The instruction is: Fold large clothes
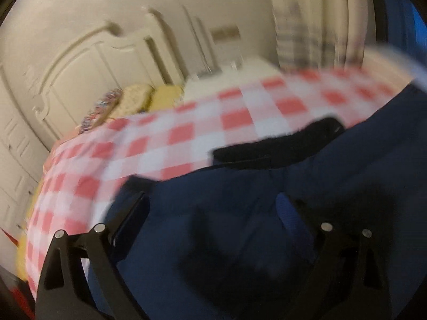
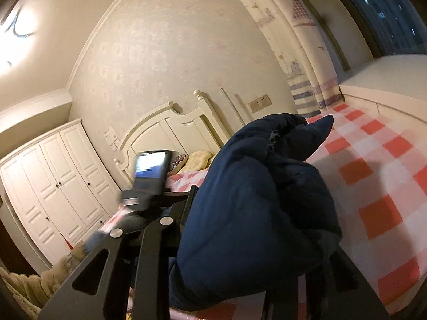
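We find the navy garment (image 1: 267, 213) spread over the near part of the bed (image 1: 165, 144), which is covered in red-and-white check. In the left wrist view its far edge runs across the check, with a black band (image 1: 277, 144) along that edge. Beyond it the check lies open up to the pillows (image 1: 138, 98) and the cream headboard (image 1: 80, 66).

The left claw (image 1: 210, 210) hangs over the garment, pointing down at it, jaws spread wide with no cloth between the pads. This view is blurred, so we cannot tell if the fingers touch the fabric.

The right claw (image 2: 240, 240) is closed on a thick bunch of the navy garment (image 2: 253, 200), which bulges up between the fingers and hides the right one. It points nearly level toward the headboard (image 2: 170, 125). To its right the check runs open to the curtain (image 2: 307, 88). The white wardrobe (image 2: 53, 186) stands far left.
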### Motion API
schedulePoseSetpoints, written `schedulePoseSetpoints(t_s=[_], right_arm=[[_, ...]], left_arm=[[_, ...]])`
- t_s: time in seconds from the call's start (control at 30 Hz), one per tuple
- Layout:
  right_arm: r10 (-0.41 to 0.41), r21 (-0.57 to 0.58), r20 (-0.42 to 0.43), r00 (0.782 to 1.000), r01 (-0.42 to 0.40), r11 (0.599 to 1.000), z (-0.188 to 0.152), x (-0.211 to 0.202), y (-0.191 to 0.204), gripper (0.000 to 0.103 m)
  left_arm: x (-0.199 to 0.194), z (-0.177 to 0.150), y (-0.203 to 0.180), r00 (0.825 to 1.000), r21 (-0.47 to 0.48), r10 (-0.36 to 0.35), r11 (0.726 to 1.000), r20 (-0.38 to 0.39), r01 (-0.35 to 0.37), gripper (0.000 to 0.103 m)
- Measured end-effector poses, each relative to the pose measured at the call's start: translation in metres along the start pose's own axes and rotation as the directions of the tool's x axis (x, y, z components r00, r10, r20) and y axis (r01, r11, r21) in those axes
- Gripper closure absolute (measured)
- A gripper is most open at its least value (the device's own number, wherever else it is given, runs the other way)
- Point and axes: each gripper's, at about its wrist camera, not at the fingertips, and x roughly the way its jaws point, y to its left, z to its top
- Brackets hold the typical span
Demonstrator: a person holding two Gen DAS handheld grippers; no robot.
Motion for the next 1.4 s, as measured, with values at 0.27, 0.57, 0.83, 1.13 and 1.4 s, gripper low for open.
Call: schedulePoseSetpoints(t_s=[0.27,0.57,0.83,1.13,1.4], right_arm=[[0.021,-0.128,-0.007,1.000,-0.022,0.991,0.016,0.023,0.055,0.067],[-0.065,-0.626,-0.113,0.991,-0.020,0.780,-0.012,0.119,0.224,0.067],[-0.392,-0.981,-0.169,0.904,-0.117,0.153,-0.220,0.248,0.313,0.036],[-0.333,-0.990,-0.132,0.933,-0.106,0.096,-0.224,0.240,0.299,0.036],[-0.264,-0.988,-0.153,0.952,-0.139,0.072,-0.235,0.203,0.304,0.036]], left_arm=[[-0.061,-0.124,-0.018,0.990,0.186,-0.140,0.973,0.005,0.136,0.007],[-0.138,-0.127,0.211,0.967,-0.285,-0.058,0.950,0.247,0.130,0.008],[-0.152,-0.131,0.290,0.967,-0.384,0.038,0.921,0.252,0.065,0.005],[-0.090,0.004,0.191,0.962,-0.036,-0.222,0.972,0.160,0.231,0.002],[0.079,-0.009,0.122,0.972,-0.020,-0.212,0.977,-0.101,0.211,0.002]])
